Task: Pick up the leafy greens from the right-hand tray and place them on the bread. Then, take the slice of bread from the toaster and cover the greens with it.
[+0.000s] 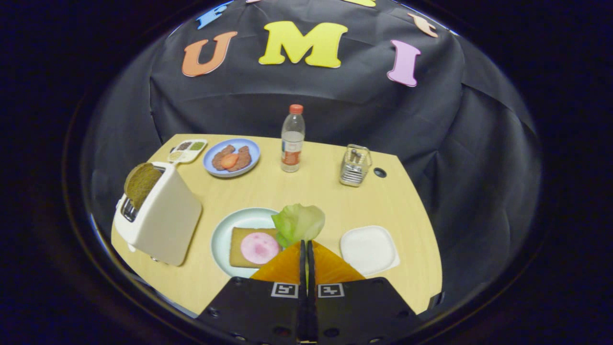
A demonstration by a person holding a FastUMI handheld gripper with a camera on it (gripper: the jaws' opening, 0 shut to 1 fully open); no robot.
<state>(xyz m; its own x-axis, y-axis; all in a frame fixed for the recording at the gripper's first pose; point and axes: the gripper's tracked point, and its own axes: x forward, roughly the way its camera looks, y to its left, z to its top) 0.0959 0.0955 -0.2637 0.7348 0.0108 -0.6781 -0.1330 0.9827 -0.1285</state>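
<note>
Overhead, gripper [306, 244] pinches leafy greens [299, 222] above wooden table [311, 191], black-draped booth.

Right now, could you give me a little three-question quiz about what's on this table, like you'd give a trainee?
1. True or false: the gripper is shut on the leafy greens.
2. What lies on the bread on the green plate? A) a pink ham slice B) a strawberry C) nothing
3. Fill in: a slice of bread sticks out of the ___.

Key: 1 true; 2 A, the ham slice; 3 toaster, holding the toast.
</note>
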